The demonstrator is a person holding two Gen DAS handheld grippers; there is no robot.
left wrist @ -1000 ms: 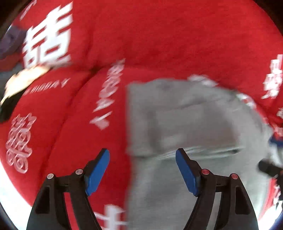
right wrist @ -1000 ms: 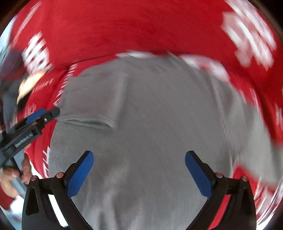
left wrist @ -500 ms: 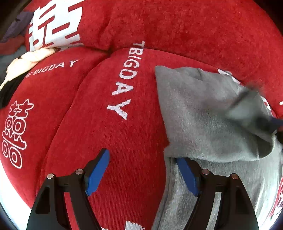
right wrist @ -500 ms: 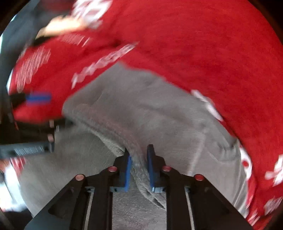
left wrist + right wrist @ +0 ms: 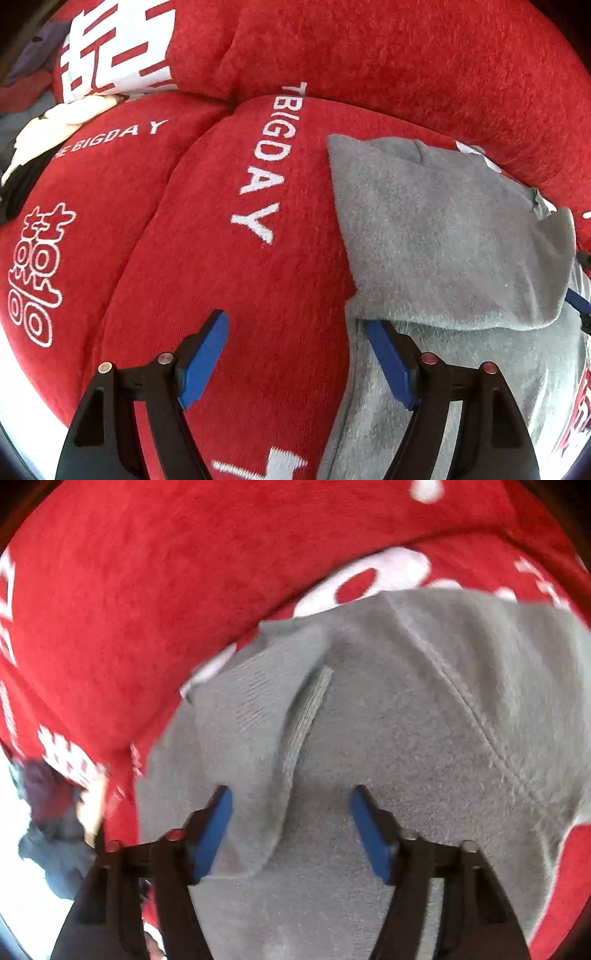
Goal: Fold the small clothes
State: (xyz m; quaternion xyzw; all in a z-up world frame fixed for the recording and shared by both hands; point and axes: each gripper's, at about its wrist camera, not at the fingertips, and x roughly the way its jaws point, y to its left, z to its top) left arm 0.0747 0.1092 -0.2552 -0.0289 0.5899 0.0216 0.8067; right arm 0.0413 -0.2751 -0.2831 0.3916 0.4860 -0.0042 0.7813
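Observation:
A small grey fleece garment [image 5: 443, 240] lies on a red cushion, its top part folded over the lower part. My left gripper [image 5: 299, 354] is open and empty, low over the garment's left edge; its right finger [image 5: 388, 362] touches the fold's lower left corner. In the right wrist view the grey garment [image 5: 388, 720] fills the middle, with a ribbed cuff flap [image 5: 306, 716] lying on it. My right gripper [image 5: 291, 823] is open and empty just above the cloth, jaws on either side of the flap's lower end.
Red plush cushions with white lettering [image 5: 266, 158] lie under and behind the garment. A cream and black cloth pile [image 5: 48, 129] sits at the far left. Other clothes [image 5: 48, 812] lie at the left edge of the right wrist view.
My right gripper was shut on the garment's folded edge half a second ago; now it is open and has let go. The folded part now lies flat. My left gripper stayed open, nearly still.

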